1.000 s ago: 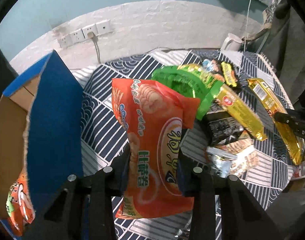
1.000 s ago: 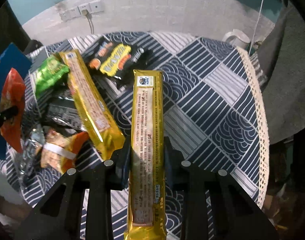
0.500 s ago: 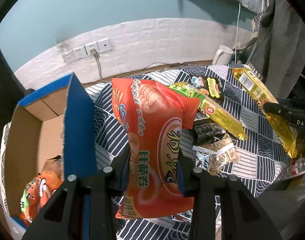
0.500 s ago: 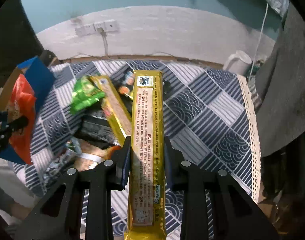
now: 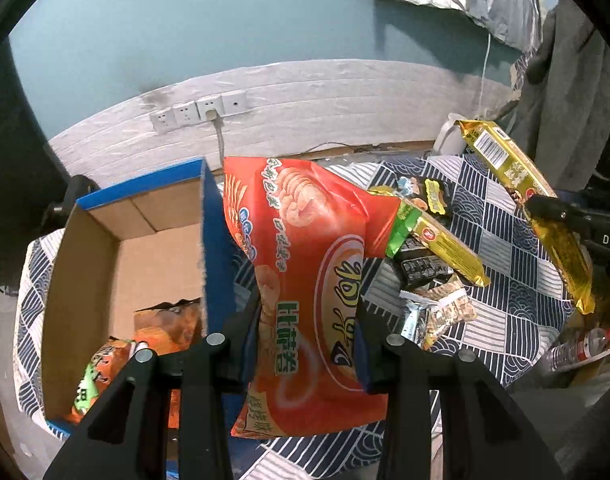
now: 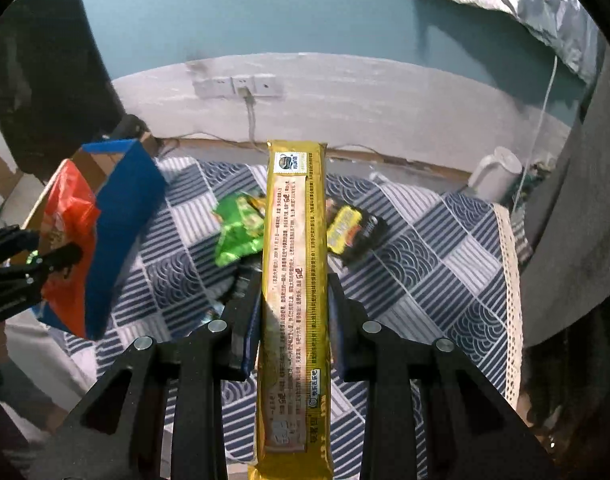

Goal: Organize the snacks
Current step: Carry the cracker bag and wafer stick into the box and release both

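Currently the left tool [image 5: 305, 332] clamps the orange bag [image 5: 305, 264] beside the blue box [image 5: 121, 264]; the right tool [image 6: 293, 320] clamps the gold pack [image 6: 295, 280] above the counter [image 6: 425, 264]. Risk: the bag catching the box wall.

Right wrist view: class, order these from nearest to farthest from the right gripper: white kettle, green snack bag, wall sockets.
1. Green snack bag, on the cloth just left of the right gripper.
2. White kettle, far right, beyond the cloth's edge.
3. Wall sockets, on the back wall.
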`<state>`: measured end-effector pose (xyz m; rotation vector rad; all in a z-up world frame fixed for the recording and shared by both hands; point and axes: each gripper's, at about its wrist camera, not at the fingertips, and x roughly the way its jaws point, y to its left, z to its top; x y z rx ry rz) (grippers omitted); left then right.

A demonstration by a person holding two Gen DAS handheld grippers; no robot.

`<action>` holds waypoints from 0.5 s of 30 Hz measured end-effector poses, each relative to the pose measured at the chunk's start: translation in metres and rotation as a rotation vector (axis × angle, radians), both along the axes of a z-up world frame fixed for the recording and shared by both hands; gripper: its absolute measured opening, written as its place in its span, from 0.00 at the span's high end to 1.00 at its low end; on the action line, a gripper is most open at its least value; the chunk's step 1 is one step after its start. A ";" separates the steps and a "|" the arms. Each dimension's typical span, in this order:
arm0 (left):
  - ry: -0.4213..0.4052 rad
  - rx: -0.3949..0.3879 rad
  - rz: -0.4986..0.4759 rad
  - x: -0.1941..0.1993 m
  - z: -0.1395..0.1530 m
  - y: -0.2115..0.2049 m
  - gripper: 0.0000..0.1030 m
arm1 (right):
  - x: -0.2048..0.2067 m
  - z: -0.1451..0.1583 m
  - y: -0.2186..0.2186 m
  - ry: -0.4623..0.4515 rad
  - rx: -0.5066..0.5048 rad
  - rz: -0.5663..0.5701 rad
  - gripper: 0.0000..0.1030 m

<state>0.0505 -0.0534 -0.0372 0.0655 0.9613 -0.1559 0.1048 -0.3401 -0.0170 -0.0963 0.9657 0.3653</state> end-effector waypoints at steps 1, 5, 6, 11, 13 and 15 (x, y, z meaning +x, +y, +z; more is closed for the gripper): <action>-0.002 -0.004 0.005 -0.001 0.002 0.003 0.62 | 0.000 0.004 0.004 -0.006 0.003 0.007 0.74; -0.022 -0.006 0.020 -0.005 0.008 0.013 0.62 | -0.002 0.014 0.020 -0.022 0.011 0.034 0.74; -0.025 -0.003 0.024 -0.005 0.009 0.015 0.62 | -0.002 0.015 0.024 -0.023 0.011 0.041 0.74; -0.030 -0.014 0.043 -0.008 0.012 0.029 0.62 | -0.001 0.025 0.049 -0.035 0.020 0.080 0.74; -0.034 -0.014 0.051 -0.011 0.014 0.037 0.62 | -0.001 0.029 0.060 -0.036 0.031 0.098 0.74; -0.038 -0.016 0.062 -0.013 0.015 0.045 0.62 | 0.000 0.032 0.072 -0.036 0.038 0.114 0.74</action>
